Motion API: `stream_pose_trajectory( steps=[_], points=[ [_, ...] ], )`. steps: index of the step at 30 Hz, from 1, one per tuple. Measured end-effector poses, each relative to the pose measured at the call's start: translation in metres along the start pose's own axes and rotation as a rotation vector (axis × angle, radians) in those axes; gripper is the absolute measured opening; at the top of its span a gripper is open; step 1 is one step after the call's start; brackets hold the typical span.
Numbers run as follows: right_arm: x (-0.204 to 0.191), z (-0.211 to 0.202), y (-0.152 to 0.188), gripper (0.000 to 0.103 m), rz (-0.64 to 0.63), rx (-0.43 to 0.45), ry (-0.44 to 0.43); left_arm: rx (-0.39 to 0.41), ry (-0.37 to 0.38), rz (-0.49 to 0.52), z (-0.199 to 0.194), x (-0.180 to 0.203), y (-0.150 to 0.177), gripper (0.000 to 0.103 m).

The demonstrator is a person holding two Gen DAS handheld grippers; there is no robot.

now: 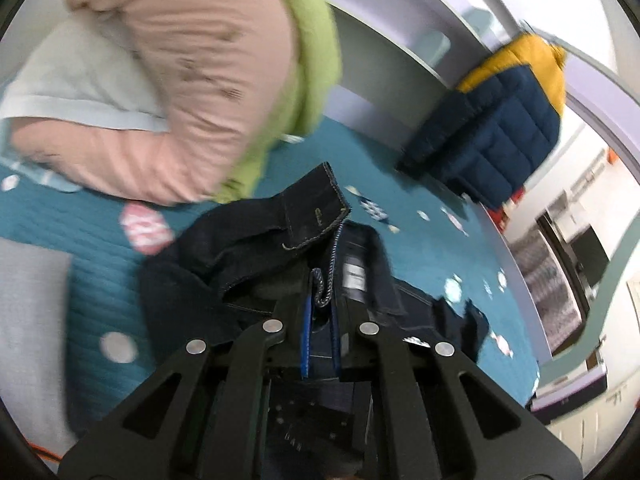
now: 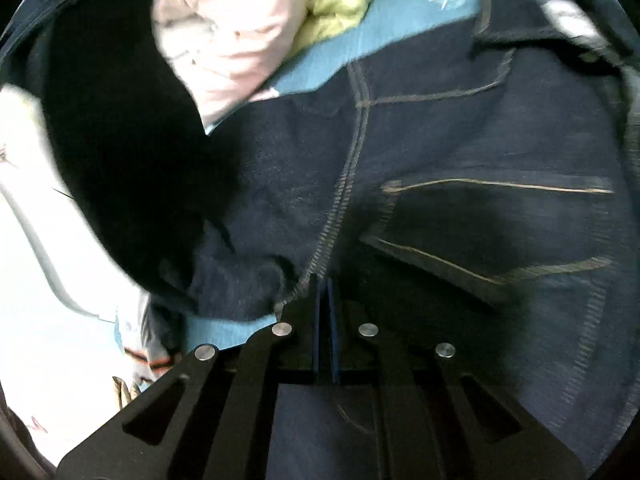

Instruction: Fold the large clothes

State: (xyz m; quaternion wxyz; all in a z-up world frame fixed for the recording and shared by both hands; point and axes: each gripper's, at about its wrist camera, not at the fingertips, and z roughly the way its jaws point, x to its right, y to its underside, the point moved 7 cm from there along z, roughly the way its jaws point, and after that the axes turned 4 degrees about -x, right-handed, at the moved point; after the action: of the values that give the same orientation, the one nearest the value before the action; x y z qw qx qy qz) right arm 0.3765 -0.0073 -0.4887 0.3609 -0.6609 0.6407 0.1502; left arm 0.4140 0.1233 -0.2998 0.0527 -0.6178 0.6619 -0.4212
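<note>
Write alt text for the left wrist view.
The left hand-held gripper is shut on the waistband of dark denim jeans on a teal quilted bedspread. Behind lie pink and green bedding and a navy-yellow puffer jacket.

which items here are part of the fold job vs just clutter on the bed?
In the job:
- dark denim garment, held at both ends
- left gripper, shut on its waistband edge
- right gripper, shut on the denim near a seam

Lying about:
- pink garment
- green garment
- navy and yellow puffer jacket
- teal patterned bedspread
</note>
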Motion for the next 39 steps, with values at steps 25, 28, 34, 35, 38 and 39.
stream_pose_trajectory(
  steps=[25, 28, 34, 35, 38, 39],
  points=[
    [0.257, -0.291, 0.058, 0.007, 0.351, 0.389, 0.320, -0.396, -0.008, 0.106, 0.243, 0.134, 0.165, 0.010],
    [0.275, -0.325, 0.055, 0.008, 0.392, 0.443, 0.298, -0.366, -0.066, 0.192, 0.237, 0.149, 0.165, 0.015],
    [0.338, -0.383, 0.027, 0.048, 0.537, 0.527, 0.444, -0.305, -0.053, 0.355, 0.232, 0.201, 0.171, 0.039],
    [0.348, -0.390, 0.016, 0.049, 0.551, 0.535, 0.470, -0.291, -0.062, 0.394, 0.234, 0.210, 0.174, 0.053],
    [0.369, -0.393, -0.018, 0.050, 0.575, 0.484, 0.547, -0.318, -0.056, 0.432, 0.252, 0.230, 0.185, 0.056],
    [0.372, -0.392, -0.026, 0.052, 0.573, 0.465, 0.576, -0.337, -0.054, 0.425, 0.259, 0.233, 0.189, 0.056]
  ],
)
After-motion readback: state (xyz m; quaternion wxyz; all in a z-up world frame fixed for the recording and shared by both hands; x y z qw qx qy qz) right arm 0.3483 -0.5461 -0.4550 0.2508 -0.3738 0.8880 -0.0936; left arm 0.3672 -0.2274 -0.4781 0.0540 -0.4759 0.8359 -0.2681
